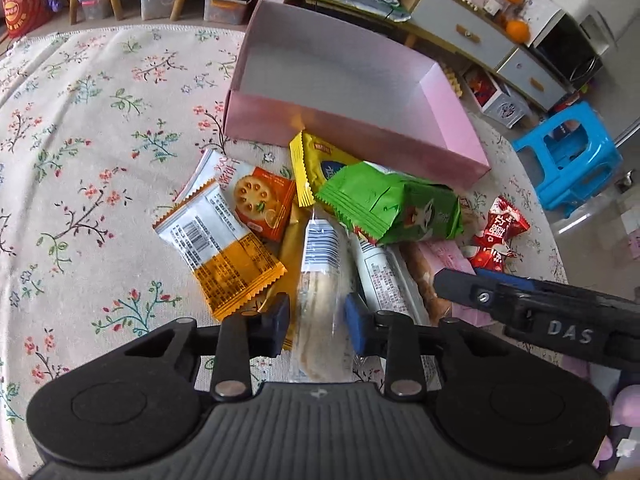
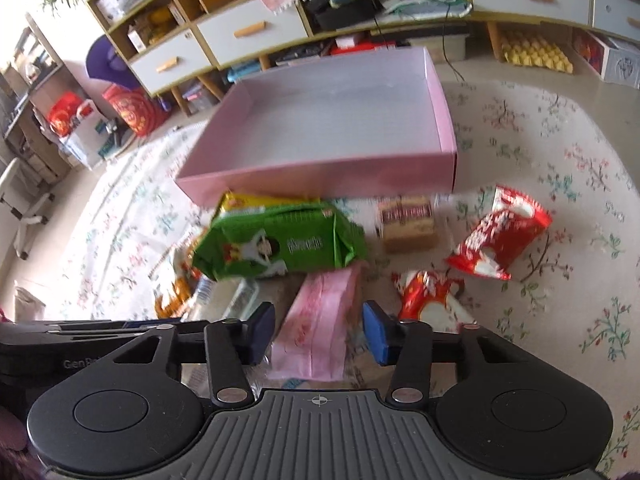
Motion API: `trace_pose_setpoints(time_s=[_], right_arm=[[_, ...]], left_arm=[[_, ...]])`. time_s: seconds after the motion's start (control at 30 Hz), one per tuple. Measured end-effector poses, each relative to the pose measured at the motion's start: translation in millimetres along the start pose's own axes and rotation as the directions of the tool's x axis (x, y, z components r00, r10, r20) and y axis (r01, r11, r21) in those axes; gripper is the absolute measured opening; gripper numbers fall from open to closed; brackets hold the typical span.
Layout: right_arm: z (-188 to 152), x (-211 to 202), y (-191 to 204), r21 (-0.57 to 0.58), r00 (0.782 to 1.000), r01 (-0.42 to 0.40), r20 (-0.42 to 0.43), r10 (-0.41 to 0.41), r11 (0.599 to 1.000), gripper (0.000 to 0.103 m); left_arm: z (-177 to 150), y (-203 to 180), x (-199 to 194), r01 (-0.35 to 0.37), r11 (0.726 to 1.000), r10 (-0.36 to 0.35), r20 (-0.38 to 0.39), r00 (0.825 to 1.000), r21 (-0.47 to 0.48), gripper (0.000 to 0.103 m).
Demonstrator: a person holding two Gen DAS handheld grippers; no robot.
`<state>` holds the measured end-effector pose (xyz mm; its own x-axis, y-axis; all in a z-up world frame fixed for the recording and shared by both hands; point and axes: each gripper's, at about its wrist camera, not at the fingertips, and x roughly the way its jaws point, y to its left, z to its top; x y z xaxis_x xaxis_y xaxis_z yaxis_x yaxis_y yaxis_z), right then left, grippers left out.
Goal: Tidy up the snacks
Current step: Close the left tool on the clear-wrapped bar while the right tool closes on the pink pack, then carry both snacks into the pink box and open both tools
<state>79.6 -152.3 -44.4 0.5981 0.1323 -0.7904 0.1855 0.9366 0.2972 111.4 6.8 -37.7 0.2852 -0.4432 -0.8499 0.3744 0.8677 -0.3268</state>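
An empty pink box (image 1: 352,136) stands on the floral tablecloth, with a pile of snacks in front of it. My left gripper (image 1: 318,326) is open, its jaws on either side of a clear-wrapped pastry (image 1: 320,312). Around it lie an orange-and-white pack (image 1: 228,256), a green bag (image 1: 392,204) and a yellow pack (image 1: 316,160). My right gripper (image 2: 318,334) is open around a pink snack pack (image 2: 320,328). In the right wrist view the pink box (image 2: 320,176), green bag (image 2: 280,240), a brown cake (image 2: 408,220) and two red packs (image 2: 500,236) show.
The right gripper's body (image 1: 540,312) reaches in from the right in the left wrist view. A blue stool (image 1: 568,156) stands beyond the table's right edge. Cabinets with drawers (image 2: 240,36) line the back. The floral tablecloth (image 1: 88,152) stretches to the left.
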Motion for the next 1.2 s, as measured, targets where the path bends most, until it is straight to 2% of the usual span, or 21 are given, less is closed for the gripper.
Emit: trace_pose_setpoints(time_s=[0.27,0.4,0.67,0.9,1.07,1.2], right_arm=[[-5.3,7.0,2.0,-0.009,1.0,0.005,0.003,-0.005,1.0,0.041],[-5.3,4.4,2.6,-0.009,1.0,0.015,0.005,-0.015,1.0,0.036],[-1.6,-17.0,-8.6,0.059,1.0,-0.022,-0.002,0.023,0.998,0.035],[-2.5,-52.3,-11.0,0.071,0.997,-0.065,0.055,0.061,0.995,0.035],[4.0,-77.0,-9.9,0.051,0.988,-0.071,0.143,0.063,0.996,0.035],[23.2,-78.8,-14.6,0.059,0.978,-0.038,0.208,0.025,0.997,0.035]], left_arm=[[-0.3,-5.1,1.9,0.0,1.0,-0.001,0.019,1.0,0.013,0.027],[-2.0,-8.0,1.8,-0.011,1.0,0.01,0.02,1.0,0.019,0.017],[-9.1,-2.1,-23.7,0.0,1.0,-0.001,0.035,0.999,0.024,0.014],[-15.6,15.0,-63.2,0.008,1.0,-0.007,0.119,0.993,-0.001,0.013],[-11.6,15.7,-86.8,-0.022,1.0,0.021,0.237,0.971,0.0,0.013],[10.7,4.1,-79.7,-0.037,0.999,0.031,0.281,0.959,0.018,0.013]])
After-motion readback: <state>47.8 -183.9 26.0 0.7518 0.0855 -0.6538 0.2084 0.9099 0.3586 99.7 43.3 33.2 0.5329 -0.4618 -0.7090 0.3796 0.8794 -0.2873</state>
